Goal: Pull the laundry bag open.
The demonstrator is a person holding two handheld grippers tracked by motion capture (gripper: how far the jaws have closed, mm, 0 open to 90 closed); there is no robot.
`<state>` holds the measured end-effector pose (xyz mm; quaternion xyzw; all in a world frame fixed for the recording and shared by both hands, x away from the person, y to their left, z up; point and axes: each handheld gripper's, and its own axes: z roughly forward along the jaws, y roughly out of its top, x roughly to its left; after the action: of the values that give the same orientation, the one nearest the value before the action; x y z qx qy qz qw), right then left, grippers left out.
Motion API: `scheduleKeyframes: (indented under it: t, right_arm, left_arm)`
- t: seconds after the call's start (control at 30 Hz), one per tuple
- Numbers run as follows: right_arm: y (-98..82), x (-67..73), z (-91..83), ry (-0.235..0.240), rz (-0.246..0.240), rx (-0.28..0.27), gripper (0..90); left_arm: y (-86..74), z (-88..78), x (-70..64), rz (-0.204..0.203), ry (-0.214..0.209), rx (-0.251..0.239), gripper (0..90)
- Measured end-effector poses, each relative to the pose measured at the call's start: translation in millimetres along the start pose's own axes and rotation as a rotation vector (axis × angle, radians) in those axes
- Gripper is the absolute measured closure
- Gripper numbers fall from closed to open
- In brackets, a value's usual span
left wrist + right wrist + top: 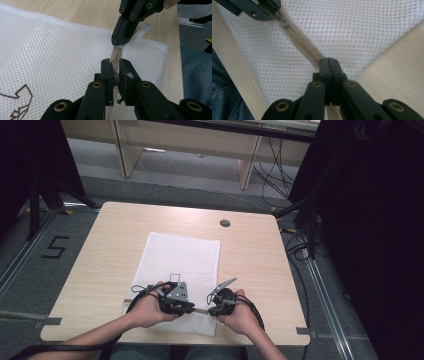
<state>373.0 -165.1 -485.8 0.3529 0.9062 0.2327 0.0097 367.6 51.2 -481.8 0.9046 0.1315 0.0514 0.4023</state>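
While you work at the near edge of the bench (100, 250), item one: white mesh bag (182, 257), flat, zipper (299, 43) along its near edge. Your left gripper (114, 65), jaws nearly closed, pinches the zipper pull (116, 76). Your right gripper (328, 64), jaws pressed together, clamps the zipper's end by the bag's near right corner.

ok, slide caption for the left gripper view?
Left tongs shut on the zipper of a white mesh bag; right tongs pinch its end.
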Motion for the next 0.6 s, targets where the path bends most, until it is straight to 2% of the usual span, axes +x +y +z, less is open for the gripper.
scheduleKeyframes:
  t: [0.1,0.23,0.27,0.4,0.43,0.47,0.6]
  right_arm:
    - [0.1,0.0,0.0,0.000,0.000,0.001,90.0]
    - [-0.1,0.2,0.2,-0.001,0.001,-0.003,90.0]
    - [-0.1,0.2,0.3,-0.001,0.002,-0.004,90.0]
    - [-0.1,0.3,0.3,-0.002,0.001,-0.003,90.0]
    - [-0.1,0.3,0.3,-0.002,0.001,-0.003,90.0]
    - [0.0,0.3,0.3,-0.002,0.001,-0.003,90.0]
    - [0.0,1.3,0.1,0.001,0.011,0.002,90.0]
  left_arm:
    - [-0.3,-1.6,0.7,0.006,0.005,0.008,82.2]
    - [-1.1,-1.6,-0.3,-0.009,0.003,-0.003,82.2]
    - [-1.1,-2.5,0.4,0.000,0.004,0.004,82.2]
    - [-1.9,-3.4,1.4,-0.005,0.002,0.002,82.2]
    - [-2.0,-4.3,2.8,0.010,0.000,0.007,82.2]
    - [-2.6,-4.2,1.8,-0.005,0.001,0.006,82.2]
    - [-3.0,-5.6,2.3,-0.008,0.001,0.002,82.2]
